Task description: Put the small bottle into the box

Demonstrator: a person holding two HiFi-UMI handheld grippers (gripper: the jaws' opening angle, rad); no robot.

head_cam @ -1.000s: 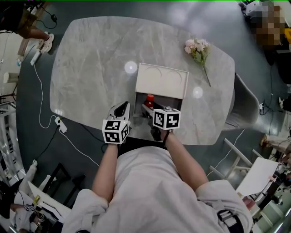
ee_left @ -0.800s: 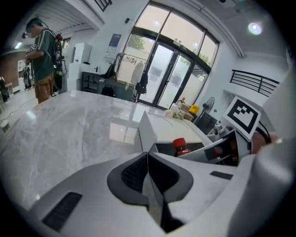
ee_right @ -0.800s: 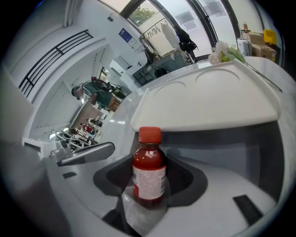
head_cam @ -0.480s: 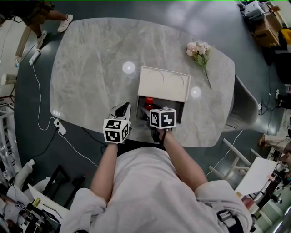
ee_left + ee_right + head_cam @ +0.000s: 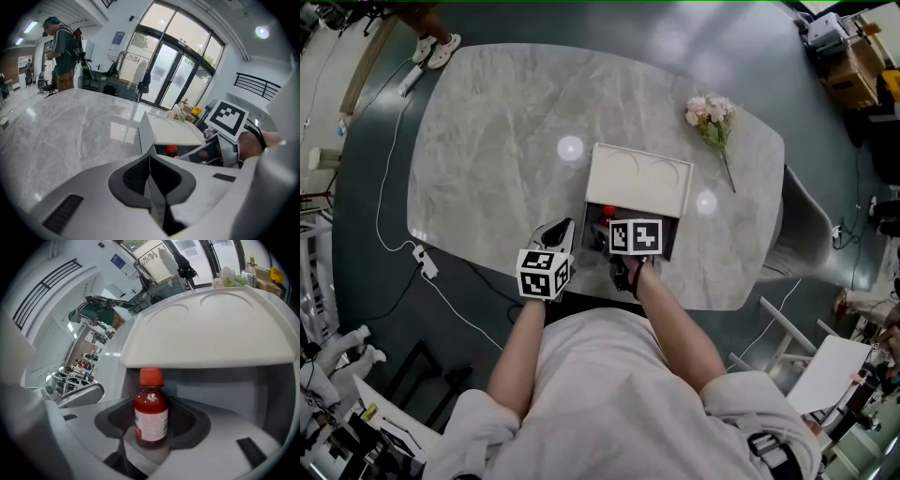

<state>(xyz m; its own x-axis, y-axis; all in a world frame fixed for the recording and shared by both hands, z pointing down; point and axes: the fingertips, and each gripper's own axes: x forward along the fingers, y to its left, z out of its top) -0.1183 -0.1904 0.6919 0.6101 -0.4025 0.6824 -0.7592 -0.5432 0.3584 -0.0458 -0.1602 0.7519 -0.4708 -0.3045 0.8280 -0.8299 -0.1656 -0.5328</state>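
A small bottle (image 5: 151, 414) of red liquid with a red cap and white label stands upright between the jaws of my right gripper (image 5: 151, 432), which is shut on it at the box's open front. The box (image 5: 637, 178) is white with a dark inside and lies on the marble table (image 5: 487, 141); its lid (image 5: 211, 333) reaches over the bottle. In the head view the bottle's red cap (image 5: 608, 212) shows just past the right gripper (image 5: 628, 246). My left gripper (image 5: 555, 236) hangs shut and empty to the left of the box (image 5: 161, 133).
A bunch of pink flowers (image 5: 712, 112) lies at the table's far right. A grey chair (image 5: 806, 225) stands by the right edge. A white cable (image 5: 394, 197) runs over the floor at the left. A person (image 5: 58, 56) stands beyond the table's far side.
My right gripper has carried the bottle forward, further into the box's opening. The left gripper has barely moved. The person at the far left has walked on.
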